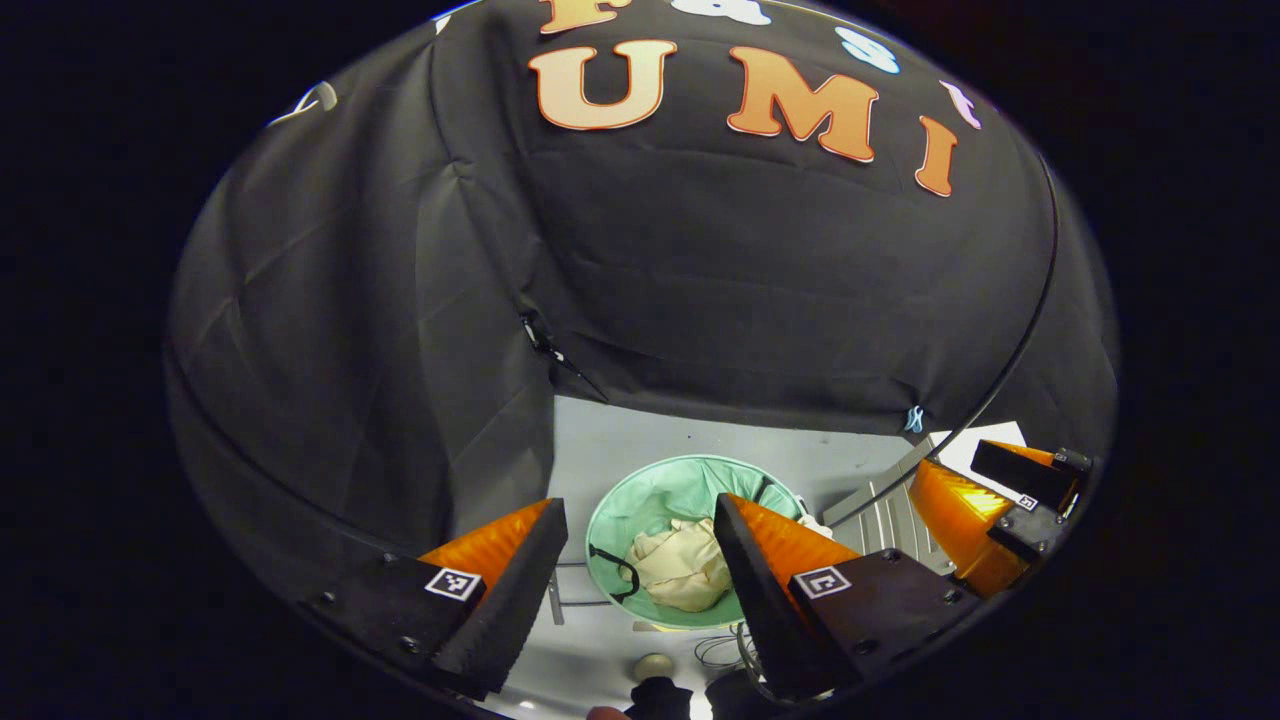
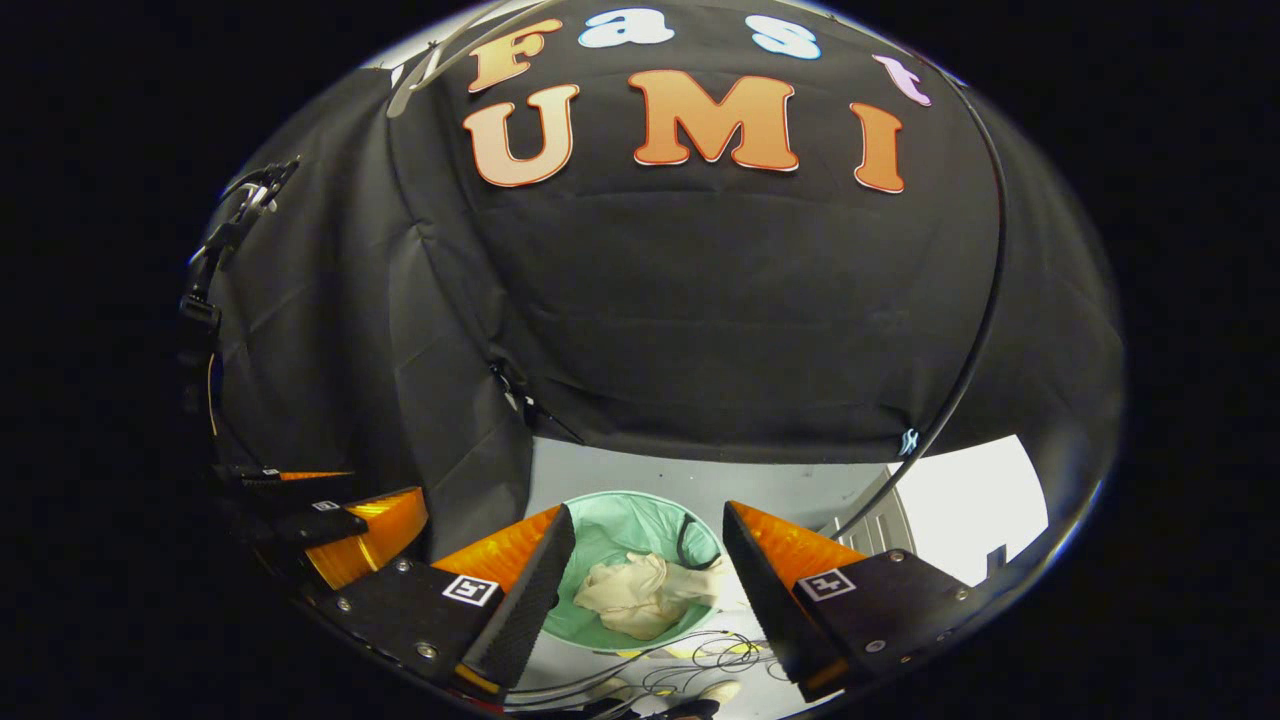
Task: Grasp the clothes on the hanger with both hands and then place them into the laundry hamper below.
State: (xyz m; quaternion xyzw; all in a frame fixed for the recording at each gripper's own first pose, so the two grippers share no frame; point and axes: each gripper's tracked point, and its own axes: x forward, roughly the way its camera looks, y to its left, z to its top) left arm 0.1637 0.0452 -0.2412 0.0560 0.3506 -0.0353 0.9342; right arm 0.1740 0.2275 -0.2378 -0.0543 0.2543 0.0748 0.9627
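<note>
Cream clothes lie bunched in the green laundry hamper, lower centre, under my left gripper and right gripper, both released, empty. Risk: dropping lower could snag the hamper rim or floor cables.

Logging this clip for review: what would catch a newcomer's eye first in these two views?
The mint-green laundry hamper on the pale floor, seen from above, with a crumpled cream garment lying inside it. Both grippers hang open above it, the left gripper and the right gripper, each framing the hamper between its fingers.
</note>
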